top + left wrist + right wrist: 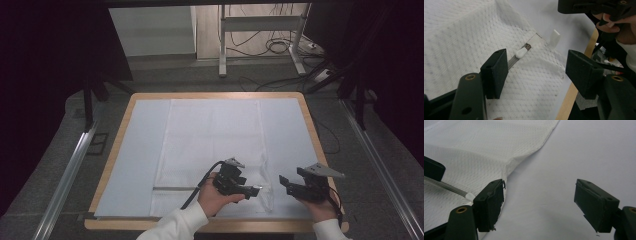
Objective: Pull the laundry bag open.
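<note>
Looking down, we see both hand-held grippers, left (250, 190) and right (284, 183), over a white mesh cloth (212, 145) on the desk (120, 125). Both gripper views show jaws spread; the left one alone reveals a white-capped metal rod (520, 55).

The cloth (466, 32) looked white and soft, with a bumpy woven pattern of tiny diamonds, and a thin shiny metal rod (517, 59) with a smooth white plastic tip (521, 52) lay on it. The table (122, 125) had a pale wood edge, and a smooth, dull, light sheet (584, 152) covered its top. The jaws of the left gripper (537, 72) and right gripper (540, 203) were black, dull plastic, a little rough at the edges.
</note>
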